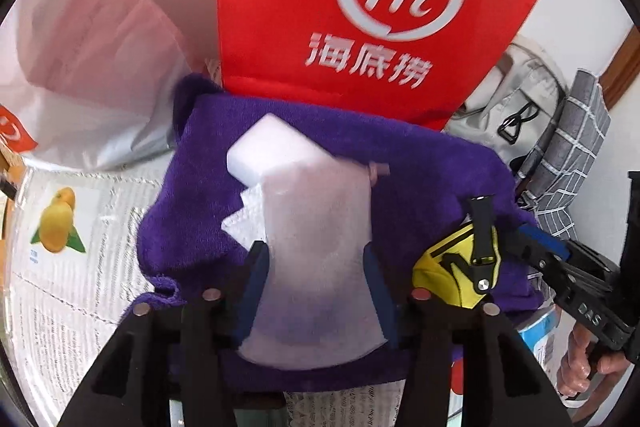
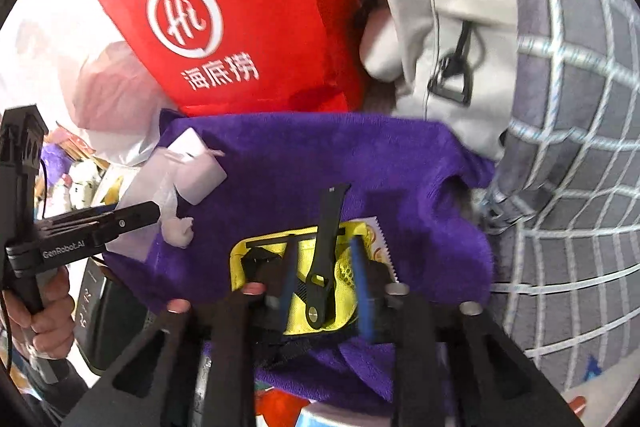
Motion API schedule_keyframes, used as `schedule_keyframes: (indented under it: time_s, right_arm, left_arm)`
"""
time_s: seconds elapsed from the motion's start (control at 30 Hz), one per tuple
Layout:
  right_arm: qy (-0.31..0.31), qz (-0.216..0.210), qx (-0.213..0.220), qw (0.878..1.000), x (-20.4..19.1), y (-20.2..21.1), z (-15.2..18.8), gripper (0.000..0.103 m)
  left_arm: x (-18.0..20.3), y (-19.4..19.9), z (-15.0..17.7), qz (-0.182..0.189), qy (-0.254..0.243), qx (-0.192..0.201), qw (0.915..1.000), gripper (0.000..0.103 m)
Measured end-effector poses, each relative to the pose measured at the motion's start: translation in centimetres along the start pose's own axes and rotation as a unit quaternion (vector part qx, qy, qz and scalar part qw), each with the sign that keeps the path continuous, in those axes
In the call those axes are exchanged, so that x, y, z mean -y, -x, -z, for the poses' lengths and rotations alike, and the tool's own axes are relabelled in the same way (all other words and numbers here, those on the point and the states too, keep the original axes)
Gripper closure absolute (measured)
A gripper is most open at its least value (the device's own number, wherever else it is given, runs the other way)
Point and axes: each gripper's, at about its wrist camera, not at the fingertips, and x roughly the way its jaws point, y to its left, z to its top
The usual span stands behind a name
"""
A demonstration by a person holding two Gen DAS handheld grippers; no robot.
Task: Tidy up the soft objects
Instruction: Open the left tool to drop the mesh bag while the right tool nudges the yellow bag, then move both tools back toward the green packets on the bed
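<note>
A purple towel [image 1: 312, 131] lies spread over a newspaper [image 1: 80, 247], in front of a red bag [image 1: 360, 7]. On it rest a white pouch [image 1: 316, 227] over a white foam block [image 1: 264, 143], and a yellow pouch [image 2: 316, 283] with a black strap [image 2: 326, 247]. The left gripper [image 1: 316, 267] has its jaws apart either side of the white pouch; whether they press on it is unclear. The right gripper [image 2: 326, 287] straddles the black strap, jaws released. A grey checked cloth [image 2: 568, 107] lies at the right.
</note>
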Motion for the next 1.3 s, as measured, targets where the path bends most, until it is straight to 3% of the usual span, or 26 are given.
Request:
schedule_keyframes:
  time_s: [0.07, 0.2, 0.63, 0.77, 0.9, 1.0, 1.3]
  right_arm:
    - [0.010, 0.008, 0.021, 1.000, -0.7, 1.6, -0.2, 0.057]
    - [0.015, 0.003, 0.057, 0.998, -2.1, 4.4, 0.3, 0.042]
    - [0.031, 0.010, 0.057, 0.998, -5.2, 10.4, 8.5, 0.038]
    - [0.036, 0.017, 0.040, 0.998, -6.1, 11.0, 11.8, 0.038]
    - [0.042, 0.022, 0.034, 0.998, -7.1, 11.8, 14.7, 0.036]
    - [0.036, 0.026, 0.034, 0.998, -7.8, 12.2, 16.7, 0.030]
    - [0.029, 0.034, 0.019, 0.999, -9.2, 12.1, 21.8, 0.029]
  left_arm:
    - [0.1, 0.8, 0.0, 0.000, -0.002, 0.005, 1.0000, 0.051]
    - [0.2, 2.2, -0.1, -0.001, -0.002, 0.018, 0.9998, 0.046]
    - [1.7, 8.0, 0.8, 0.010, 0.000, 0.060, 0.9982, 0.046]
    - [2.0, 10.4, 2.6, 0.029, 0.006, 0.065, 0.9974, 0.046]
    - [2.4, 12.2, 5.0, 0.016, -0.013, 0.074, 0.9970, 0.043]
    - [1.9, 12.9, 7.0, 0.023, -0.008, 0.071, 0.9972, 0.042]
    - [1.1, 14.7, 13.0, 0.008, -0.008, 0.071, 0.9974, 0.042]
